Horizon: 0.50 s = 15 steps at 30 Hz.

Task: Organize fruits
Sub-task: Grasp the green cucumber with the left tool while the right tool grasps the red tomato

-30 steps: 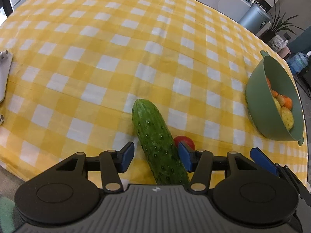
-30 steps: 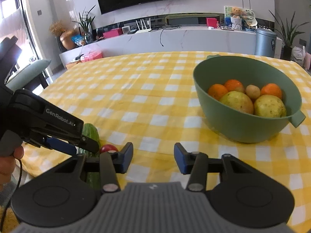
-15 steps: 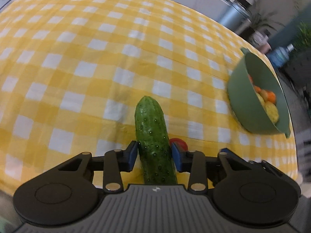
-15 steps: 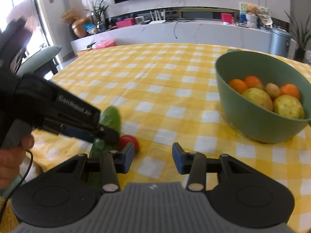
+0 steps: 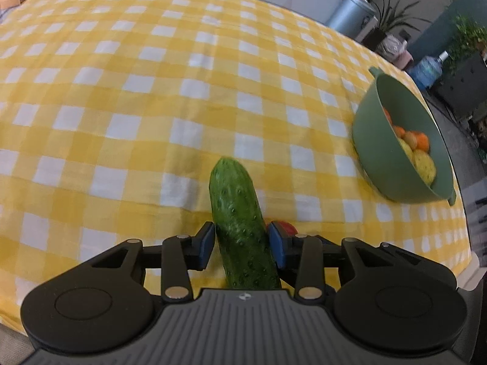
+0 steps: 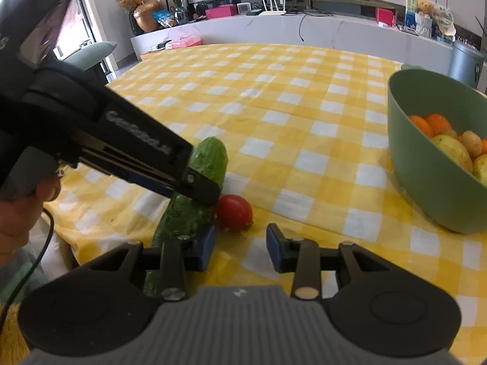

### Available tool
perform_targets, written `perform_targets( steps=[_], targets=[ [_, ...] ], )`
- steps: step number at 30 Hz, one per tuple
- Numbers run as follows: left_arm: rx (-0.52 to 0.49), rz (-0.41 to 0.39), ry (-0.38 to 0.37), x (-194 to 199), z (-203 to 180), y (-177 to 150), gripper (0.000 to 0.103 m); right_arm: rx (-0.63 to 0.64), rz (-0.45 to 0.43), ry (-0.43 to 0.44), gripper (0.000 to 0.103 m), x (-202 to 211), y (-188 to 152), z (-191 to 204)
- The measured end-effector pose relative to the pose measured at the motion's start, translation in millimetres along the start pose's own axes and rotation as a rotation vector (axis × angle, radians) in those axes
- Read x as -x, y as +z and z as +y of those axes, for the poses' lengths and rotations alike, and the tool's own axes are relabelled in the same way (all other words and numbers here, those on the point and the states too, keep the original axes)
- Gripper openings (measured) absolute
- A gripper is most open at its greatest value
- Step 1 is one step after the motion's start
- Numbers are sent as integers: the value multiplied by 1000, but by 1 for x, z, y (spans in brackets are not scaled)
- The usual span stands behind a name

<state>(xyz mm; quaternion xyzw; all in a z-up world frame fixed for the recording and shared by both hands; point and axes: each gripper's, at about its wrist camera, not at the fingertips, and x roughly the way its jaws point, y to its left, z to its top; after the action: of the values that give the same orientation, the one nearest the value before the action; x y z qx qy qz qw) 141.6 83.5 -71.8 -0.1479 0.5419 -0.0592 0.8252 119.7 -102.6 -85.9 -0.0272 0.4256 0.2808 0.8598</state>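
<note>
My left gripper (image 5: 242,245) is shut on a green cucumber (image 5: 239,222), which tilts up off the yellow checked tablecloth. The right wrist view shows the same cucumber (image 6: 207,158) held by the left gripper (image 6: 194,190). A small red tomato (image 6: 234,212) lies on the cloth just right of the cucumber; it peeks out behind the left gripper's right finger (image 5: 287,228). My right gripper (image 6: 240,248) is open and empty, just in front of the tomato. A green bowl (image 6: 426,164) with oranges and yellow fruits stands at the right; it also shows in the left wrist view (image 5: 383,149).
The table (image 5: 152,91) is covered by a yellow and white checked cloth. Its right edge runs just past the bowl. A white counter (image 6: 304,27), a bin (image 6: 465,60) and plants stand behind the table.
My left gripper has closed on the cucumber and raised its far end off the cloth. My right gripper has moved left toward the tomato and stays open.
</note>
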Motion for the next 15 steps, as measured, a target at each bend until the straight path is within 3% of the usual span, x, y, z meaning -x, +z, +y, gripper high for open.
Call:
perform_targets(
  steps=[3, 12, 15],
  targets=[
    [0, -18, -10, 3, 1, 0, 56, 0, 3, 5, 36, -7, 3, -1],
    [18, -17, -3, 0, 5, -2, 60, 21, -7, 15, 36, -21, 10, 2],
    [16, -12, 1, -1, 4, -3, 60, 13, -7, 39, 23, -21, 10, 1]
  ],
)
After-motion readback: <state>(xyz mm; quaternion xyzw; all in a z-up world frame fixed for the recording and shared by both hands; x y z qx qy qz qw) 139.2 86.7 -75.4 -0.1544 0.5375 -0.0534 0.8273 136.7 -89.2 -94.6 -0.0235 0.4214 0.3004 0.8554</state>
